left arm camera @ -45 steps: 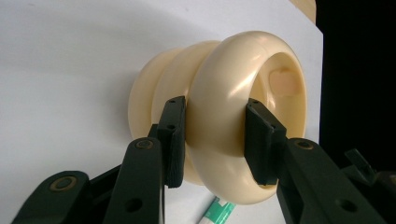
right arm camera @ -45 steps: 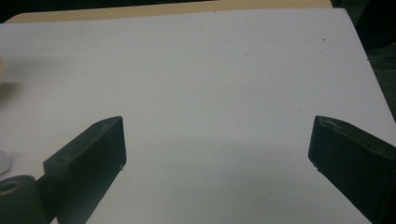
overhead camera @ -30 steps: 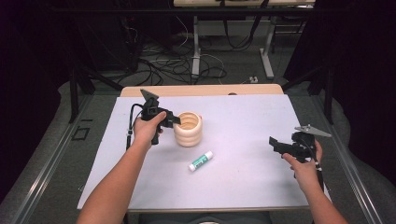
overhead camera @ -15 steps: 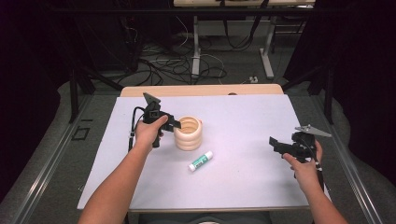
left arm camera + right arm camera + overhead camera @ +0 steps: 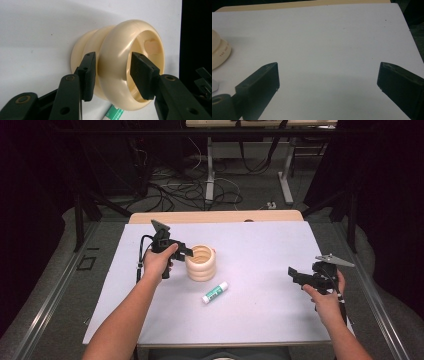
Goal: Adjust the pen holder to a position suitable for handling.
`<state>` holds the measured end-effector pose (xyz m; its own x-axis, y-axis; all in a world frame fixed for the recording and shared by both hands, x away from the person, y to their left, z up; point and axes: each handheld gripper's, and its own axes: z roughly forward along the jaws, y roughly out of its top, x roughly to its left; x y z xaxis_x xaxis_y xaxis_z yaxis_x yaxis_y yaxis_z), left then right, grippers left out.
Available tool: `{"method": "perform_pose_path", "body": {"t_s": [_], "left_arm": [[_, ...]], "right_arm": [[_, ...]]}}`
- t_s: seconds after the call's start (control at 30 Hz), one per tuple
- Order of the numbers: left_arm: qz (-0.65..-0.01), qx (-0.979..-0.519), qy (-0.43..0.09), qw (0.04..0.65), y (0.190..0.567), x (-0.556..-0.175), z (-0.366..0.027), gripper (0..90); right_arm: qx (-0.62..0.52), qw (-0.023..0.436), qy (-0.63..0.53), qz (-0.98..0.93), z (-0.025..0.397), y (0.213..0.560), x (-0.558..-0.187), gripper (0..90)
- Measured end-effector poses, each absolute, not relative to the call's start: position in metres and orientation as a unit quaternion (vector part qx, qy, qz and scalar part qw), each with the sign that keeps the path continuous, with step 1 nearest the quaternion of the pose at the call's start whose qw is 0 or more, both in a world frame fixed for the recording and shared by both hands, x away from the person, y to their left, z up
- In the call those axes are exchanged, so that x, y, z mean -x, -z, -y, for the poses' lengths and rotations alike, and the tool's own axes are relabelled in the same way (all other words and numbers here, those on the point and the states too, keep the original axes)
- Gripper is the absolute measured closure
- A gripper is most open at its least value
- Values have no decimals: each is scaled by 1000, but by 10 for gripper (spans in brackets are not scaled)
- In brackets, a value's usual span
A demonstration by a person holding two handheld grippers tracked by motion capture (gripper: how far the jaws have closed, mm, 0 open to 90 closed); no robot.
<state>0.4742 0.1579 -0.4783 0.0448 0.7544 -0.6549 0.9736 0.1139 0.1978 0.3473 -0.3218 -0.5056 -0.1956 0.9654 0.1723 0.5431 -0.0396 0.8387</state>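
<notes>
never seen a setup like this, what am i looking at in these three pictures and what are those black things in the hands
No robot here: a person holds a hand-held gripper in each hand, each with two black jaws and a small camera riding on it.

The high view looks down from above onto a white table. The other two pictures come from the grippers' own cameras, looking along their jaws.

On the table stand a cream ribbed cup and, nearer the person, a green-and-white tube, perhaps a glue stick.

The left gripper has one jaw outside the cup's wall and one inside, straddling the rim; I cannot tell whether it is pressing yet. The right gripper is open over bare table, holding nothing.
</notes>
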Motion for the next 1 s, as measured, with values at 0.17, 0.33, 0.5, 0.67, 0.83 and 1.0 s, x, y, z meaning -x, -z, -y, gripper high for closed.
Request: {"method": "perform_pose_path", "body": {"t_s": [0.17,0.33,0.5,0.67,0.83,1.0], "left_arm": [[-661,-652,148,340,473,-471,-159,518],[-652,-660,123,352,467,-465,-158,492],[-635,-681,91,353,463,-461,-159,446],[-625,-687,62,366,457,-455,-159,412],[-611,-692,30,383,449,-448,-157,355],[-590,-703,5,397,443,-442,-156,327]], "right_arm": [[-583,244,-422,-650,322,505,-347,40],[-581,253,-425,-646,322,506,-347,40],[-580,257,-429,-643,322,507,-348,40],[-583,246,-419,-651,322,505,-346,40],[-582,249,-420,-650,322,505,-347,41],[-582,250,-421,-649,322,505,-347,42]]}}
